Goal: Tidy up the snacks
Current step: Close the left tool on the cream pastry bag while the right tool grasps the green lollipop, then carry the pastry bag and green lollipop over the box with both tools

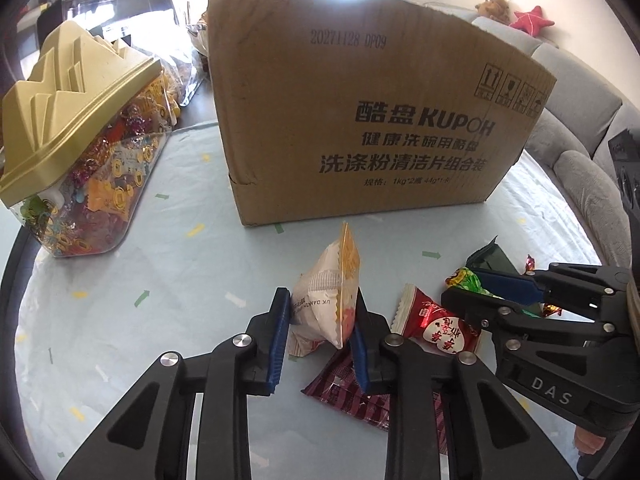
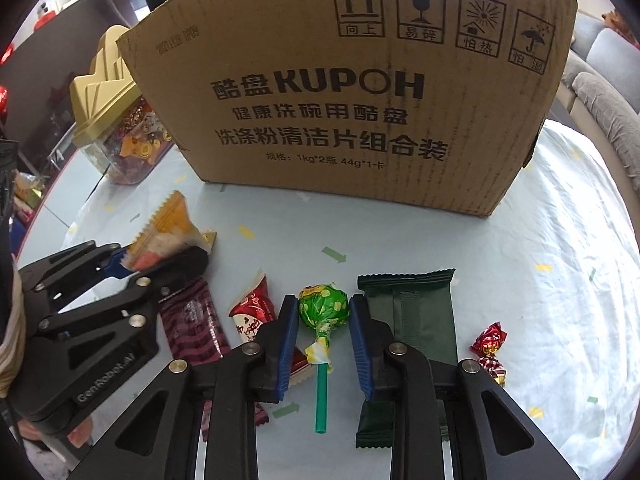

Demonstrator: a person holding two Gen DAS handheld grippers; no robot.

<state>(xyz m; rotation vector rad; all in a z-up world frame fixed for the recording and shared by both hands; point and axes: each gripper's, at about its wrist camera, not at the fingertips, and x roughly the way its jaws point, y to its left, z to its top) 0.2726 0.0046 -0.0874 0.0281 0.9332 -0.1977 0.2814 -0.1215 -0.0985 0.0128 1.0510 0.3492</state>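
Observation:
My left gripper [image 1: 322, 300] is shut on a white-and-orange snack pack [image 1: 328, 300], held upright just above the table; it also shows in the right wrist view [image 2: 164, 236]. My right gripper [image 2: 324, 310] has its blue pads on either side of a green lollipop [image 2: 324, 306] that lies on the cloth; I cannot tell if the pads press it. In front stands a big cardboard box [image 1: 360, 120], also in the right wrist view [image 2: 352, 92]. A red candy pack [image 2: 252, 308], a maroon bar [image 2: 192, 324], a dark green pack [image 2: 412, 312] and a small red candy [image 2: 488, 344] lie around.
A clear snack jar with a gold lid [image 1: 80, 152] stands at the left on the pale blue tablecloth [image 1: 160, 280]. A grey sofa [image 1: 580, 120] runs behind the table at the right.

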